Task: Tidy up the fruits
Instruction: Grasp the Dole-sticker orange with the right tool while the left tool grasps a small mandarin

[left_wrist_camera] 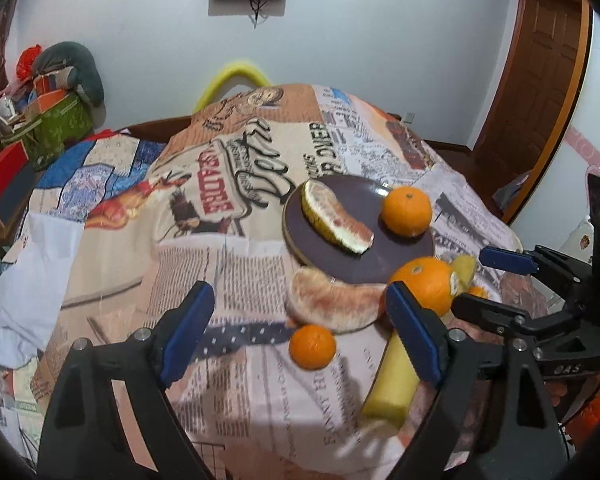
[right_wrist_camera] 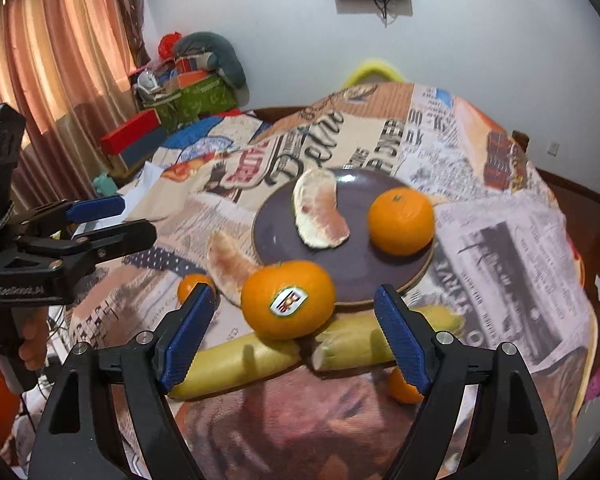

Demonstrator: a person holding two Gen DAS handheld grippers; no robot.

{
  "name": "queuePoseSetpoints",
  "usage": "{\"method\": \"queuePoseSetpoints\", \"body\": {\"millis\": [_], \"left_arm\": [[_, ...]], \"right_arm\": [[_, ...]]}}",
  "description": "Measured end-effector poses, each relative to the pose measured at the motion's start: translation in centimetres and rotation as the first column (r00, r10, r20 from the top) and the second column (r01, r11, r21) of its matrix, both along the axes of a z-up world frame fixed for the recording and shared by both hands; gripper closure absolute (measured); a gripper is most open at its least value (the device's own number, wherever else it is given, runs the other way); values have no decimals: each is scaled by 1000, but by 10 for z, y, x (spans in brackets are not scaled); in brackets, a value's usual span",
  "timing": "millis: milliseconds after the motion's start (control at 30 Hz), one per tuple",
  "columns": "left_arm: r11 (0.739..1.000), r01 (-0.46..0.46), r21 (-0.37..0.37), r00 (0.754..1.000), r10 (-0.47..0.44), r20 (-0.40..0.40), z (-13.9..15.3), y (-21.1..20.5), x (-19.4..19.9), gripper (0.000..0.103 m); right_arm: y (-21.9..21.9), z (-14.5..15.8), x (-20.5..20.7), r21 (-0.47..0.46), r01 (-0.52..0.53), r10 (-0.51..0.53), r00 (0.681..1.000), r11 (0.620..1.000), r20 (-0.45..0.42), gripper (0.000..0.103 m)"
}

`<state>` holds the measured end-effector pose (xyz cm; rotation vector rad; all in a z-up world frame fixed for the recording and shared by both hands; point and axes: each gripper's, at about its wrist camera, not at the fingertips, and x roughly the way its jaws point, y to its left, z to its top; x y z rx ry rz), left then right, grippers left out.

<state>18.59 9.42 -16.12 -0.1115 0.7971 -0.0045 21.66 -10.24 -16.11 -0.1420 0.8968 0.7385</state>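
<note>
A dark plate (left_wrist_camera: 340, 258) (right_wrist_camera: 352, 276) on the printed cloth holds a pomelo slice (left_wrist_camera: 334, 218) (right_wrist_camera: 318, 216) and an orange (left_wrist_camera: 406, 211) (right_wrist_camera: 401, 221). A second pomelo slice (left_wrist_camera: 332, 305) (right_wrist_camera: 230, 266) lies by the plate's near rim. A stickered orange (right_wrist_camera: 288, 300) (left_wrist_camera: 424, 284) rests beside it. A small orange (left_wrist_camera: 312, 347) (right_wrist_camera: 192, 286) lies in front. My left gripper (left_wrist_camera: 300, 336) is open and empty above the small orange. My right gripper (right_wrist_camera: 296, 336) (left_wrist_camera: 496, 280) is open around the stickered orange without touching it.
Two yellow-green pieces (right_wrist_camera: 236, 364) (right_wrist_camera: 380, 336) lie on the cloth near the right gripper, one also in the left wrist view (left_wrist_camera: 392, 380). Another small orange (right_wrist_camera: 404, 388) sits by the right finger. Boxes and clutter (right_wrist_camera: 180, 92) stand beyond the table's far left edge.
</note>
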Motion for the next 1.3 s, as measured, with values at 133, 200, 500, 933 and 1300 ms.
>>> {"method": "queuePoseSetpoints", "body": {"millis": [133,200,500,933,1300], "left_arm": [[1000,-6,-6,999,5,-36,-18,5,-5,17],[1000,-2,-12,998,1,-55,-26,7,-7,20],[999,24,-40,992,-29,-125,-58,3,-2,36],[998,51,-39,987,-56,-154,-80,-9,16,49],[997,63,-40,988,-68,-139,-72,-12,19,65]], "right_arm": [[8,-12,1,-21,-11,10,1000,1000,-19,23],[13,-18,1,-34,-14,13,1000,999,-23,23],[19,-35,7,-35,-28,25,998,999,-63,38],[7,-24,6,20,-23,24,998,1000,-60,42],[-15,-6,8,39,33,-33,999,999,-25,42]]}}
